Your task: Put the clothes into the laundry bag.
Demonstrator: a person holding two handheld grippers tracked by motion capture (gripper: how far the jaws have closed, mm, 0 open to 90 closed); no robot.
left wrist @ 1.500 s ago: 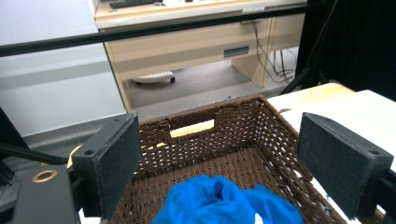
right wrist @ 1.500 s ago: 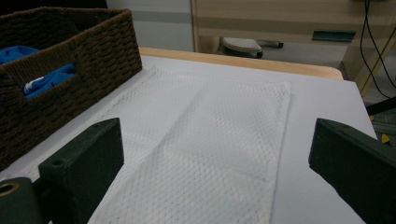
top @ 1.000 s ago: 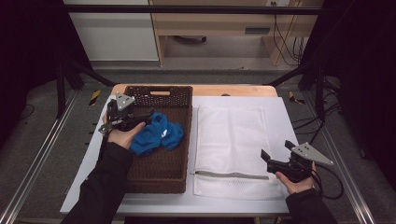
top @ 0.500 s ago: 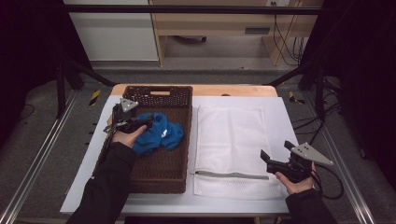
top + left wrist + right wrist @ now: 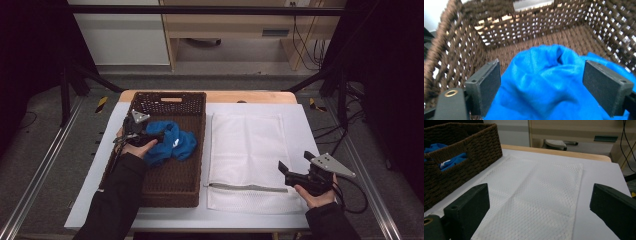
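A crumpled blue cloth (image 5: 172, 142) lies in the far half of a brown wicker basket (image 5: 170, 97) on the left of the table. My left gripper (image 5: 155, 136) reaches in over the basket's left wall and is open. In the left gripper view the blue cloth (image 5: 549, 82) bulges up between the two wide-set pads (image 5: 486, 85), which do not press it; the jaws have just opened slightly wider. A white mesh bag (image 5: 247, 150) lies flat to the basket's right. My right gripper (image 5: 295, 162) is open at the bag's near right corner, holding nothing.
The bag's zipper (image 5: 245, 187) runs along its near end. In the right gripper view the mesh bag (image 5: 536, 190) stretches ahead, with the basket wall (image 5: 461, 150) on the left. White table surface (image 5: 320, 125) borders the bag on the right.
My left gripper has sunk into the basket and edged right, onto the blue cloth. The right gripper and the mesh bag have stayed where they were.
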